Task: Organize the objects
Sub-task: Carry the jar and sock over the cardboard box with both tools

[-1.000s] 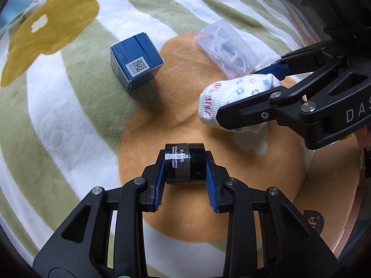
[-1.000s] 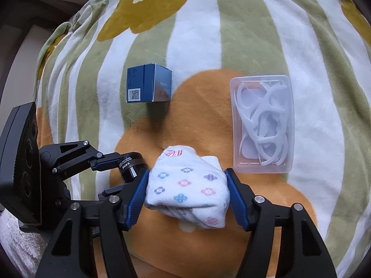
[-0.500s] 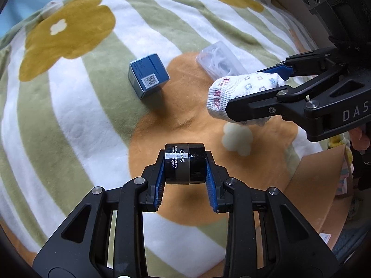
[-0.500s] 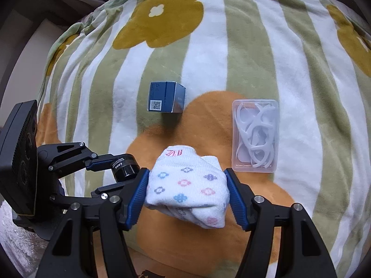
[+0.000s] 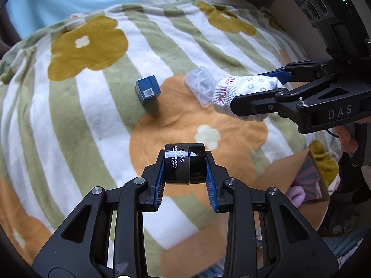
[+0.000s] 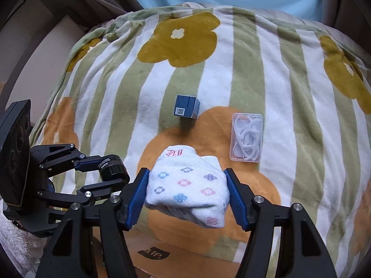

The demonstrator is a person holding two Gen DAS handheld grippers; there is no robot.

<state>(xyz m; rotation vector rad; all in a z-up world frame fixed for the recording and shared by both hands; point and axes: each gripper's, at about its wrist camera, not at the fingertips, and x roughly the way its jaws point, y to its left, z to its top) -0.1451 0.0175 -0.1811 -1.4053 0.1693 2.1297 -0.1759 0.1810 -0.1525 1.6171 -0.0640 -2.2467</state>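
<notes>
Now my left tongs clamp the black cream jar; my right tongs squeeze the rolled sock, blue box at twelve o'clock.

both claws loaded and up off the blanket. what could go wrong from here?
1. The left claw holds the black jar only near its fingertips; the smooth wall may slip.
2. The socks sag below the right claw and could snag the cardboard box edge.
3. The claws sit close together, so they may bump each other.
</notes>
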